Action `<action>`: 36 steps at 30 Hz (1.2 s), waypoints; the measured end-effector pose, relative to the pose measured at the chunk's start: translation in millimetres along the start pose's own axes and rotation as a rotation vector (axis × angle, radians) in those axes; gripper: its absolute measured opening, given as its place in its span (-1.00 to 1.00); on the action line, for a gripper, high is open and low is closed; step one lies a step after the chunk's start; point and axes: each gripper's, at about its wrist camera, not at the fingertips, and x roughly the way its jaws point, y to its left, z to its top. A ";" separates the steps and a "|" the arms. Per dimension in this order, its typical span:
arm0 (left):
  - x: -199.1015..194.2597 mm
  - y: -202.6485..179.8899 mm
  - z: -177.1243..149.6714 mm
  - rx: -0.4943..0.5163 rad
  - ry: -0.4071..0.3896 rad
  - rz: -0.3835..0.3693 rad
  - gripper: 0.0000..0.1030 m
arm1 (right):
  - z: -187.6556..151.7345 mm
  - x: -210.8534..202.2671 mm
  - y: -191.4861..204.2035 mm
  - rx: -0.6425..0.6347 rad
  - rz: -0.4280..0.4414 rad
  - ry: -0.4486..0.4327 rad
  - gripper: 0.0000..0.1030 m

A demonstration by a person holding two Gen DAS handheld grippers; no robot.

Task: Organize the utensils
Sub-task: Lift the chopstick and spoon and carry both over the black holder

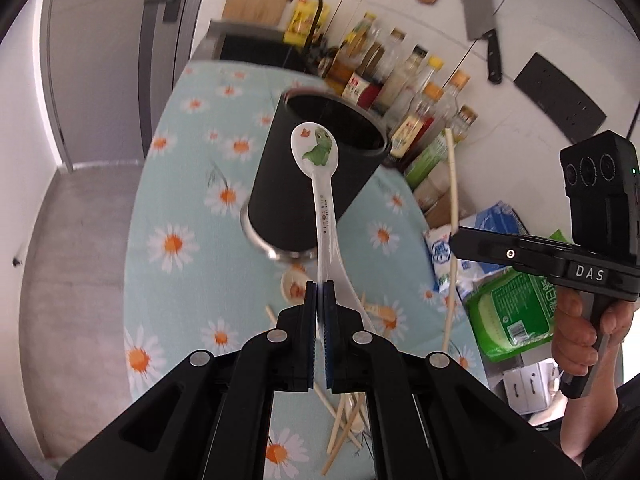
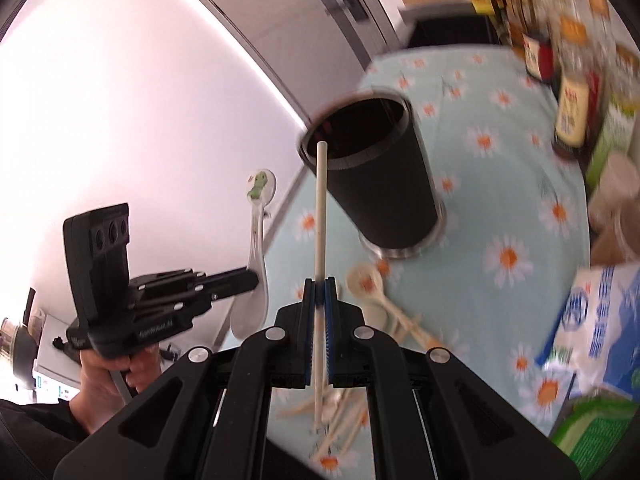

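My left gripper [image 1: 319, 285] is shut on the handle of a white spoon with a green dinosaur print [image 1: 315, 148]; its bowl hangs in front of the black cylindrical holder [image 1: 304, 184], near its open rim. My right gripper [image 2: 319, 282] is shut on a pale chopstick [image 2: 320, 208] whose tip reaches the rim of the black holder [image 2: 384, 176]. The left gripper with the spoon [image 2: 260, 188] shows at the left of the right wrist view. The right gripper [image 1: 454, 240] with its chopstick [image 1: 453, 184] shows at the right of the left wrist view.
Loose chopsticks [image 1: 344, 428] and a beige spoon [image 2: 366, 280] lie on the daisy-print tablecloth [image 1: 180, 208] below the grippers. Sauce bottles [image 1: 400, 80] line the wall behind the holder. Green and blue packets [image 1: 508, 312] lie at the right. A cleaver [image 1: 482, 24] hangs on the wall.
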 end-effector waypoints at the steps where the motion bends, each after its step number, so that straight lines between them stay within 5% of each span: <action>1: -2.5 -2.0 2.7 0.005 -0.017 -0.004 -0.96 | 4.9 -2.0 3.2 -0.011 0.005 -0.028 -0.89; 10: -21.0 -16.3 51.1 0.109 -0.246 -0.005 -0.96 | 49.1 -22.9 20.3 -0.087 0.010 -0.251 -0.89; 24: -7.5 -32.0 101.6 0.248 -0.483 0.035 -0.96 | 114.0 -58.4 24.5 -0.132 -0.075 -0.576 -0.89; 31: 13.1 -32.1 106.3 0.262 -0.489 0.041 -0.96 | 122.7 -44.1 12.7 -0.127 -0.125 -0.588 -0.89; 36: 41.0 -23.5 98.6 0.279 -0.452 0.079 -0.96 | 118.8 -5.5 -5.5 -0.102 -0.133 -0.518 -0.89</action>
